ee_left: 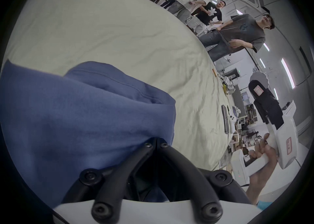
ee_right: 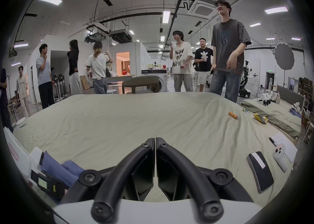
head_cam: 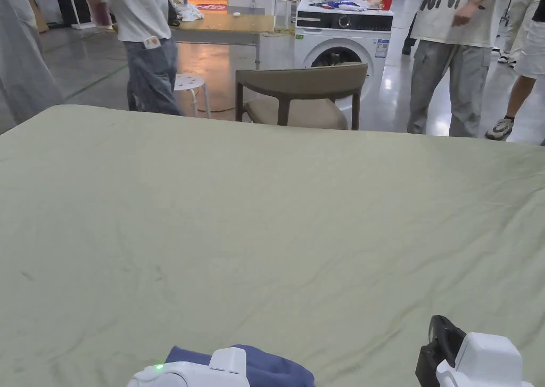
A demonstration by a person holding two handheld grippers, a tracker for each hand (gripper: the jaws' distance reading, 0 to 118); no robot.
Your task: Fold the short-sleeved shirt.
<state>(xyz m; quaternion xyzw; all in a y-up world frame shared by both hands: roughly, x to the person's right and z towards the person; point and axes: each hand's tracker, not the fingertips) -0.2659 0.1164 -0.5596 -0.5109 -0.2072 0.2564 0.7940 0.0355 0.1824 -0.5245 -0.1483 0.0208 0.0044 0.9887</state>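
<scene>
A blue short-sleeved shirt point(ee_left: 81, 118) is bunched up at the near edge of the green sheet-covered table point(head_cam: 266, 217). In the left gripper view my left gripper point(ee_left: 156, 140) has its jaws closed together on a fold of the shirt, and the cloth drapes to the left of them. The head view has the shirt point(head_cam: 271, 367) peeking out behind the left gripper's white body. My right gripper point(ee_right: 155, 138) is shut with nothing in it. It hovers over bare sheet to the right of the shirt point(ee_right: 57, 168).
A phone point(ee_right: 260, 171), a white controller point(ee_right: 280, 158), a paper sheet point(ee_right: 282, 142), an orange cylinder point(ee_right: 233, 115) and a yellow item point(ee_right: 260, 118) lie along the table's right side. A chair point(head_cam: 303, 92), a washing machine point(head_cam: 343, 36) and several standing people are beyond the far edge.
</scene>
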